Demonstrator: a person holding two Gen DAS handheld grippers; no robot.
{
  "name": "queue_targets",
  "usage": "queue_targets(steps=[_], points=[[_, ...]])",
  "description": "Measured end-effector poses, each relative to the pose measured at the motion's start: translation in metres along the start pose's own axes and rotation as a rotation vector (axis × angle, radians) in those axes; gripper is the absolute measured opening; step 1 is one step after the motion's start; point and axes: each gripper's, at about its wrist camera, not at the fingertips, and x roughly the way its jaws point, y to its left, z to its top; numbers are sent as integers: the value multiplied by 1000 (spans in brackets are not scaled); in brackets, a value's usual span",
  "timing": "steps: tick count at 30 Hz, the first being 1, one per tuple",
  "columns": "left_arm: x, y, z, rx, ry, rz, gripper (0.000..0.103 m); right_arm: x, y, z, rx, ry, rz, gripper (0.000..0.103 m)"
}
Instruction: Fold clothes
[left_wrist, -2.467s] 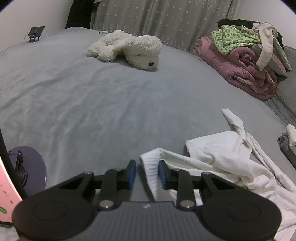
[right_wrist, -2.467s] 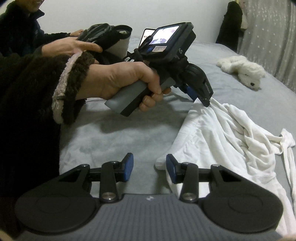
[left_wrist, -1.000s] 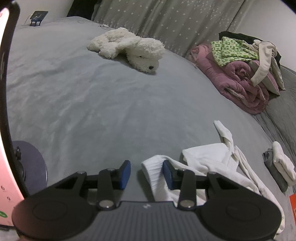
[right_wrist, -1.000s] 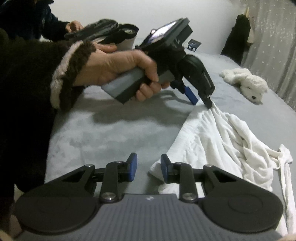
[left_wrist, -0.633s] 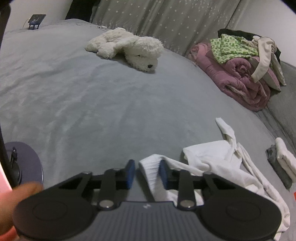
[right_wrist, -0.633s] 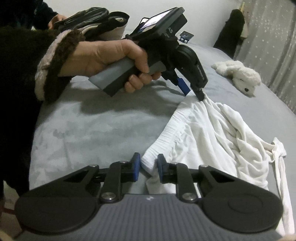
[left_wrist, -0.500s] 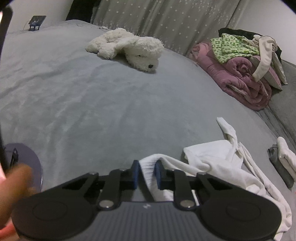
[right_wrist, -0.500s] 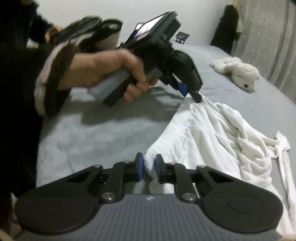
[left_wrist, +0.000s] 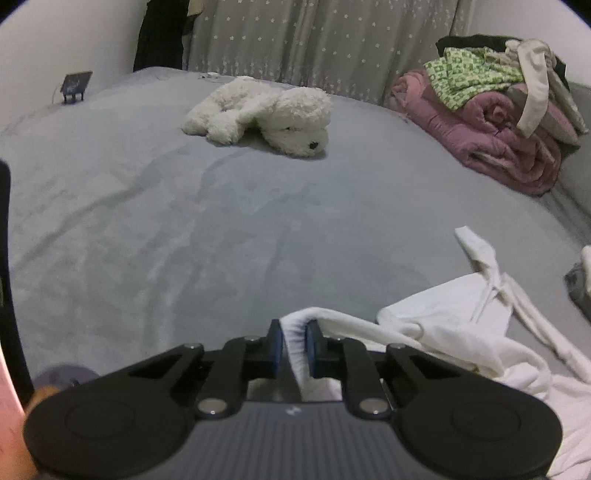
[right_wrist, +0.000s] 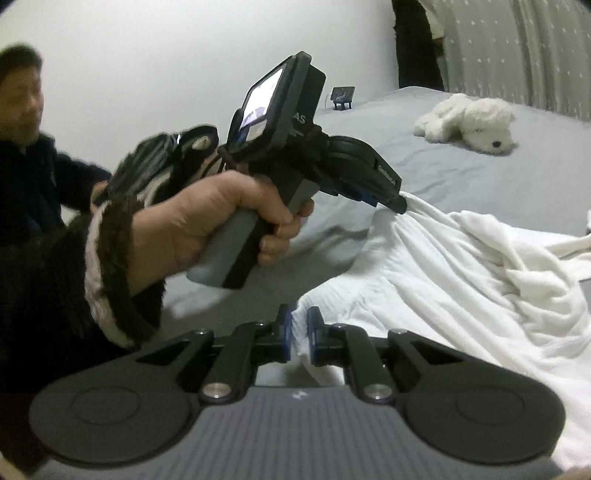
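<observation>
A rumpled white garment (left_wrist: 447, 328) (right_wrist: 461, 280) lies on the grey bed (left_wrist: 207, 221). In the left wrist view, my left gripper (left_wrist: 294, 343) is shut on a ribbed hem corner of the garment. The right wrist view has my right gripper (right_wrist: 298, 334) shut on another hem corner near the bed's edge. That view also shows the left gripper (right_wrist: 397, 205), held in a hand (right_wrist: 221, 221), lifting its corner so the cloth stretches between the two. A white drawstring (left_wrist: 484, 266) trails off the far side.
A white plush dog (left_wrist: 266, 114) lies mid-bed. A pile of pink bedding and clothes (left_wrist: 495, 107) sits at the back right. A small phone stand (left_wrist: 75, 85) is at the far left. A second person (right_wrist: 29, 147) holds dark clothing at the bedside.
Both grippers closed from open onto the garment's hem corners. Both then rose, lifting the hem off the bed.
</observation>
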Motion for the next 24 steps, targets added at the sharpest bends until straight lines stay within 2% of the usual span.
queue_targets(steps=[6, 17, 24], points=[[-7, 5, 5, 61, -12, 66, 13, 17, 9, 11, 59, -18, 43, 13], [-20, 10, 12, 174, -44, 186, 13, 45, 25, 20, 75, -10, 77, 13], [-24, 16, 11, 209, -52, 218, 13, 54, 34, 25, 68, -7, 88, 13]])
